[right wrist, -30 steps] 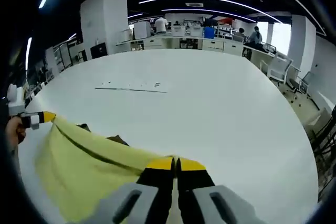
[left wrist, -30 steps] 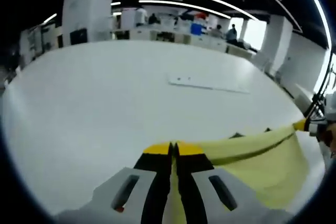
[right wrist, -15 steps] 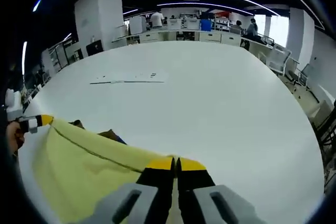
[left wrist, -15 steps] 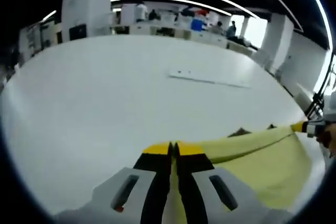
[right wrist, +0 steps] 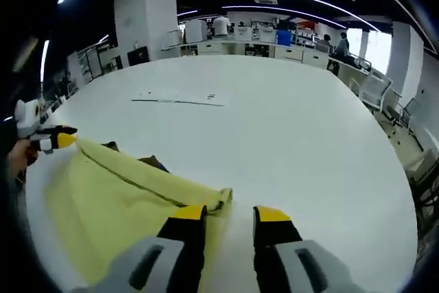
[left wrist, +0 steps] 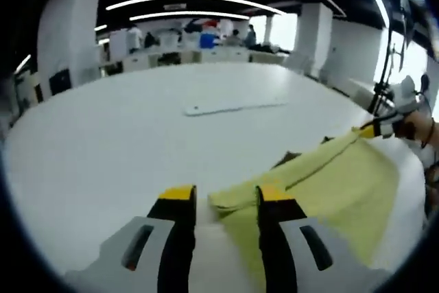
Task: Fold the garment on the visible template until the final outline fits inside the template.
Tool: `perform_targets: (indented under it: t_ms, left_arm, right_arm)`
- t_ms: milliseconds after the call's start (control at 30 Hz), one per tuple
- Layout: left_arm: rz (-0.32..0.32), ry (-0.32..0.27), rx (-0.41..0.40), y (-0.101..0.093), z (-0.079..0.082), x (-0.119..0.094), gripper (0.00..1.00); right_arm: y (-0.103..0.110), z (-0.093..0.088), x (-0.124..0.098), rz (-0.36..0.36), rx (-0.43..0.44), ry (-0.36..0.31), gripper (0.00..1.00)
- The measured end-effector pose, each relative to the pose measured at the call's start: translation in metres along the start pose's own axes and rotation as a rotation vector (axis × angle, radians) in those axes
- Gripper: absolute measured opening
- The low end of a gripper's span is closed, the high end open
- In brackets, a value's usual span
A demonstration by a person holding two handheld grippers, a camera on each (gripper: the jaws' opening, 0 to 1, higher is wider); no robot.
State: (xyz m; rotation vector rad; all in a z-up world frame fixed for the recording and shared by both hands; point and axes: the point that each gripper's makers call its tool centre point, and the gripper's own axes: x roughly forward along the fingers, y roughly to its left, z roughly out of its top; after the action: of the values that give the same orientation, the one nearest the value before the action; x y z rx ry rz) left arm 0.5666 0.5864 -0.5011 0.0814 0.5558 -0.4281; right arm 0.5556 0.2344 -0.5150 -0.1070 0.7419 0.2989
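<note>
Left gripper view. We see the left gripper [left wrist: 223,200] with its jaws parted and nothing between them; a folded corner of the yellow garment [left wrist: 322,193] lies on the white table [left wrist: 103,142] just ahead of the gap. The cloth spreads from there to the right, its far edge running up to the right gripper [left wrist: 376,128], which enters from the right with a hand [left wrist: 418,128] behind it. Whether that gripper grips the edge we cannot tell from here. A darker bit of fabric shows at the garment's far edge. Farther across the table lies a thin flat white strip [left wrist: 233,106], well apart from the cloth.

Right gripper view. We see the right gripper [right wrist: 230,214] likewise released, jaws apart and empty, with the rolled corner of the garment [right wrist: 116,200] resting on the table [right wrist: 295,128] just ahead of its left jaw. The cloth extends to the left, where the left gripper [right wrist: 58,139] meets its far corner. The strip [right wrist: 180,99] lies beyond, near the table's middle. Desks and people stand in the room behind.
</note>
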Motion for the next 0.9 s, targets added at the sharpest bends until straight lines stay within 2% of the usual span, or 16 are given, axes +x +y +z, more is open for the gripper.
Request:
perform_targets:
  t_ms: [100,233,333,400,500,667,767,900]
  left_arm:
    - [-0.026,0.039,0.067,-0.001,-0.011,0.001,0.33]
    - [-0.019,0.054,0.104,0.001,-0.016,0.011,0.34]
    - [0.002,0.046,0.1,0.003,-0.012,0.017,0.35]
    - [0.03,0.042,0.108,0.009,-0.01,0.024,0.37]
    - [0.067,0.027,0.089,0.016,-0.004,0.031,0.4]
    - [0.123,-0.002,0.024,0.024,0.005,0.034,0.45]
    - [0.121,-0.018,-0.05,0.025,0.008,0.034,0.47]
    - [0.124,-0.029,-0.066,0.026,0.011,0.027,0.53]
  right_arm:
    - [0.002,-0.005,0.0,0.011,-0.104,0.017,0.24]
    - [0.003,-0.003,0.007,0.008,-0.122,-0.002,0.24]
    - [0.004,0.003,0.015,0.008,-0.1,-0.022,0.24]
    - [0.003,0.012,0.02,0.0,-0.074,-0.064,0.24]
    - [0.003,0.021,0.029,0.006,0.034,-0.105,0.25]
    - [-0.004,0.026,0.036,-0.027,0.066,-0.111,0.27]
    - [-0.006,0.028,0.035,-0.035,0.093,-0.11,0.32]
    - [-0.004,0.03,0.03,-0.031,0.116,-0.112,0.39]
